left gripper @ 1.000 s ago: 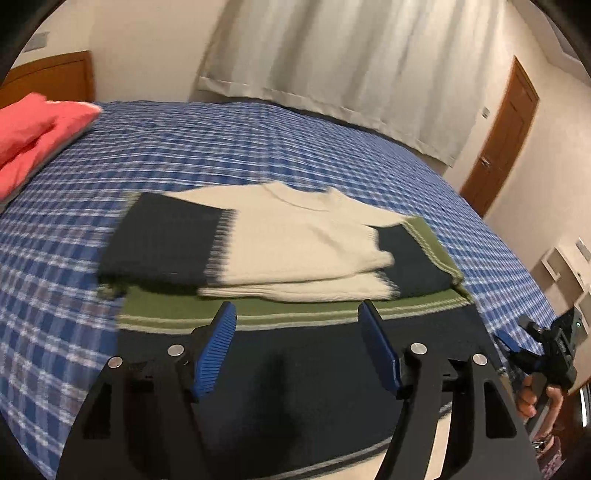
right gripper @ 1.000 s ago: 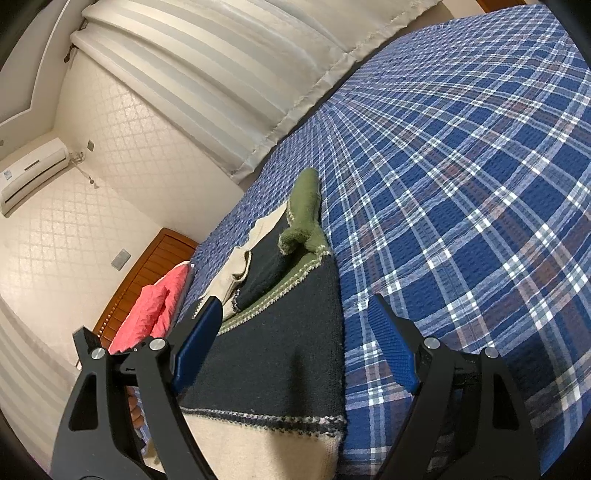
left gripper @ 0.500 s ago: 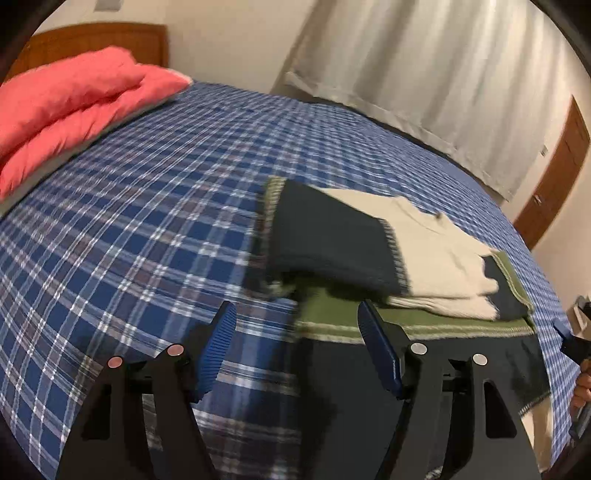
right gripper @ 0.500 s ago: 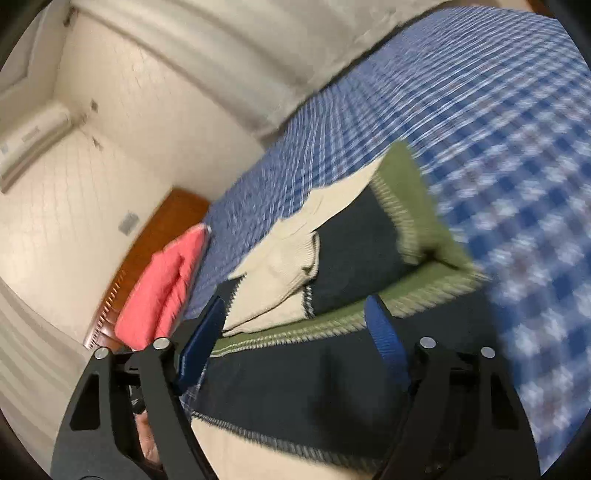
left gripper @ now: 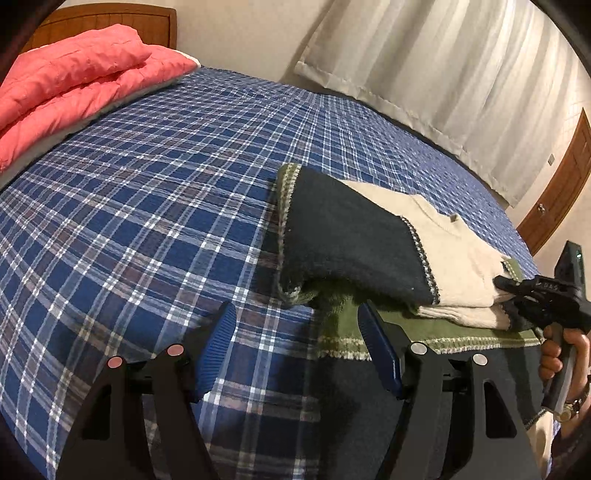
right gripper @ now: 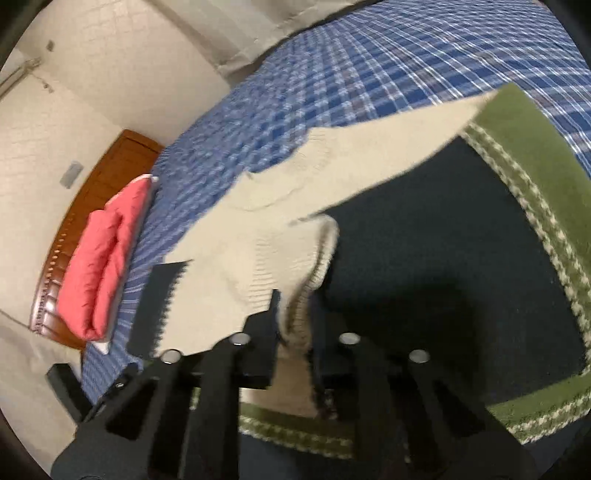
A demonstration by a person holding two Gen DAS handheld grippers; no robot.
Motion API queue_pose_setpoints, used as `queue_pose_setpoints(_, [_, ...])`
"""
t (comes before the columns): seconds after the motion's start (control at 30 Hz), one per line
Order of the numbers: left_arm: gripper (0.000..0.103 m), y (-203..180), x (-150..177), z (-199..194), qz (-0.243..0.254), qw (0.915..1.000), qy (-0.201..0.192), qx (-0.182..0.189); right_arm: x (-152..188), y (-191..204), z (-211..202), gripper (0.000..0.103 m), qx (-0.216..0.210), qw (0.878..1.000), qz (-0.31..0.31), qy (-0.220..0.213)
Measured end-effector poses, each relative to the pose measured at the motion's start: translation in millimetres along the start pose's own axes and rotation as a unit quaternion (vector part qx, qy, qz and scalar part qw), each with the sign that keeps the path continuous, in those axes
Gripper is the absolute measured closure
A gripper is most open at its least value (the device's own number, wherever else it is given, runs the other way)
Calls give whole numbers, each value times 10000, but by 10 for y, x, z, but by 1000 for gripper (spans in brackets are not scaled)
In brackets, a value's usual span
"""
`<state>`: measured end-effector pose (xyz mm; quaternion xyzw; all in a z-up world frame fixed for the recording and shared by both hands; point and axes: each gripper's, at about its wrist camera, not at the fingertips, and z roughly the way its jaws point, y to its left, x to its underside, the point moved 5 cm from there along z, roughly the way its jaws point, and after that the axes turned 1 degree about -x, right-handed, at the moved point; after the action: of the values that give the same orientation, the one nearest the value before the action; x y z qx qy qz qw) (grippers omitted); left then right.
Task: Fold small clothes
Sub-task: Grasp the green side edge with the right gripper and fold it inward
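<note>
The work surface is a bed covered with a blue plaid bedspread (left gripper: 155, 192), with a wooden headboard (left gripper: 110, 22) and pink pillows (left gripper: 74, 74) at its head end and pale curtains (left gripper: 461, 74) along the far side. The sweater (left gripper: 369, 251), a knit in navy, cream and green bands, lies near the foot-end edge of the bed with both sleeves laid across the chest, each in navy and cream. The left gripper (left gripper: 295, 347) hovers over the sweater's left edge with its blue pads standing wide apart and nothing between them; its left pad is over bare bedspread, its right pad over the green band. The right gripper (right gripper: 295, 332) has its jaws shut on the cream ribbed cuff (right gripper: 295, 280) of the folded sleeve at the sweater's right side. Judged step: the sleeve fold is being set, or a lengthwise fold is being started. To do it well, keep the pinch on the cuff firm, draw the fabric low and flat so that the layers underneath do not drag, bring the left gripper down on the matching left edge, and move both sides together so that the fold line runs straight. Faint embossed lettering shows on the right gripper's body in the left view but is too small to read; no other brand, label or writing is legible.
</note>
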<state>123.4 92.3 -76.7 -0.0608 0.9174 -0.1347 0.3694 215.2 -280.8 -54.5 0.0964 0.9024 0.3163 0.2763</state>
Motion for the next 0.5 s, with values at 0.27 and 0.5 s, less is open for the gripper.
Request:
queue_pose_setpoints(0.27, [35, -69, -131, 143, 148, 9997, 48, -206, -265, 156, -570, 93, -128, 9965, -456, -683])
queue_pose_setpoints(0.5, [35, -111, -126, 340, 246, 9987, 296, -338, -264, -452, -437, 93, 412, 9975, -44, -568])
